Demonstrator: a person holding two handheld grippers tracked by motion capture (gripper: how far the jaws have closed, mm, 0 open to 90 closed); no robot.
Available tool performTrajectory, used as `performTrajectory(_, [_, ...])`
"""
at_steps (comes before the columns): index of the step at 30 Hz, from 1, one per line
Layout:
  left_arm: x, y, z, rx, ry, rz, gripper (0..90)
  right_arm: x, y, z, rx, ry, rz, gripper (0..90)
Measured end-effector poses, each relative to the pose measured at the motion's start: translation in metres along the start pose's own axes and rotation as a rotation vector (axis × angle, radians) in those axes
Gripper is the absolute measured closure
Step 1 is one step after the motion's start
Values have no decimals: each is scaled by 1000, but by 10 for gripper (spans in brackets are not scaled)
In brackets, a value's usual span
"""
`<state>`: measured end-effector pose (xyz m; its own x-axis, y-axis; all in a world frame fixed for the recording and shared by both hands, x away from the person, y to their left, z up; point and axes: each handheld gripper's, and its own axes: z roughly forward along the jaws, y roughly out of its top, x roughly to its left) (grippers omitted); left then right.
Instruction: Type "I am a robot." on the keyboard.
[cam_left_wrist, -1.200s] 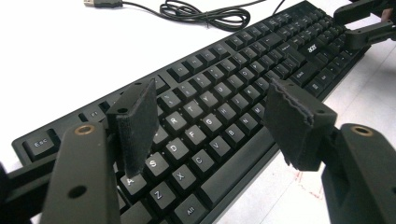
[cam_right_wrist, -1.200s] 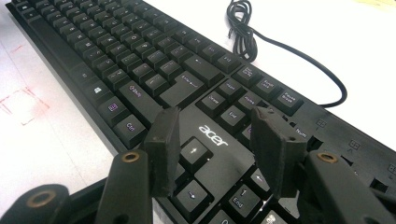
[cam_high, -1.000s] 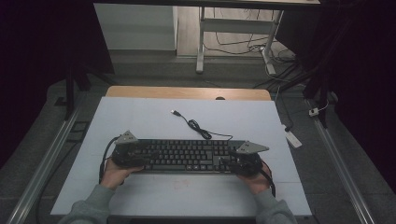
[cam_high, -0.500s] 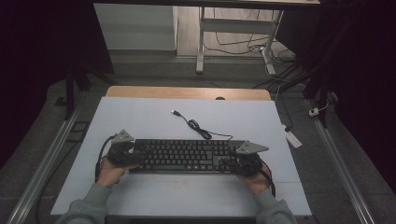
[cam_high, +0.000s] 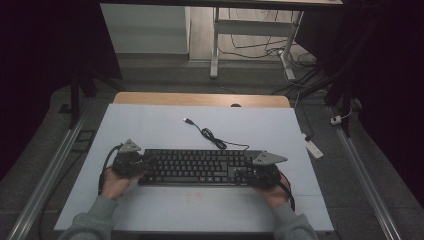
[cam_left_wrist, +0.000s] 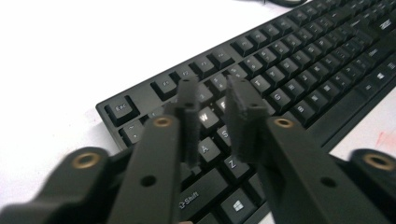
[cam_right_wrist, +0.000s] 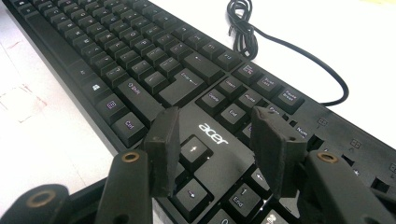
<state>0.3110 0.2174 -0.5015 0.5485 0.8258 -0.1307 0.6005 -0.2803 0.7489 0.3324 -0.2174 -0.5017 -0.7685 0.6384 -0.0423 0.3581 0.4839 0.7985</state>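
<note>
Keyboard (cam_high: 200, 167) lies under both grippers: left (cam_left_wrist: 215, 109) just narrowed, right (cam_right_wrist: 217, 140) apart, nothing clamped.

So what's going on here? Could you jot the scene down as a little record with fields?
Surface: white table
Main item: black keyboard, lying flat, brand acer
Cable: keyboard cable, loosely coiled behind the keyboard, plug end free
Left gripper: over the keyboard's left end above the W and S keys, jaws just been closing, narrow gap, nothing between them
Right gripper: over the arrow keys at the right end, jaws apart, holding nothing
Hands: one at each end of the keyboard
</note>
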Motion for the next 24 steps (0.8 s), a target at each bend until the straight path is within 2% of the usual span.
performTrajectory(5, [2, -2, 2, 21, 2, 4, 884, 0, 0, 0, 1, -1, 1, 527])
performTrajectory(16, [-2, -5, 14, 86, -3, 33, 889, 0, 0, 0, 1, -1, 1, 527])
performTrajectory(24, [-3, -8, 20, 110, 2, 38, 889, 0, 0, 0, 1, -2, 1, 527])
